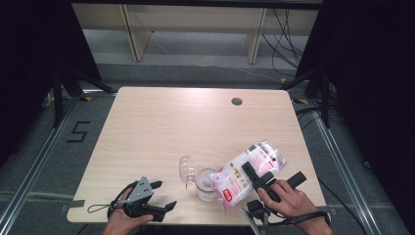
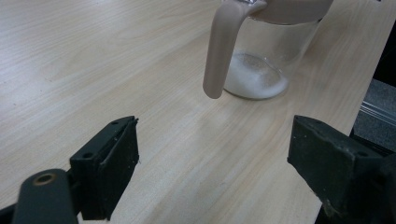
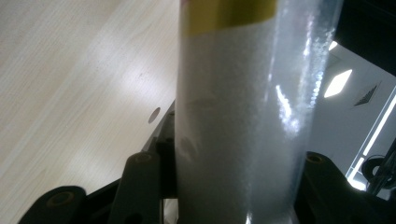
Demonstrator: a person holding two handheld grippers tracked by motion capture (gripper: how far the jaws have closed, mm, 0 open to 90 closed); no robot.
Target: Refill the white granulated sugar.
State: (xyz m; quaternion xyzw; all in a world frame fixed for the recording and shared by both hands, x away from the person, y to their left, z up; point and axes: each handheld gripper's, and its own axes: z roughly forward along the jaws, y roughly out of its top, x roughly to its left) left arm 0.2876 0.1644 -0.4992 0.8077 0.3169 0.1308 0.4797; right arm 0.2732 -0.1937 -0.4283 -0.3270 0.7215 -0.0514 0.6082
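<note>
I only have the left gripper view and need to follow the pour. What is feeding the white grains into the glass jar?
Observer: A clear bag of white grains, tilted with its lower end over the glass jar.
Operator: Who holds it?
Observer: The right gripper, its jaws shut on the bag's middle.
Operator: Is the jar's lid nearby?
Observer: I think so: a clear lid-like piece lies on the table beside the jar, on its far left.
</note>
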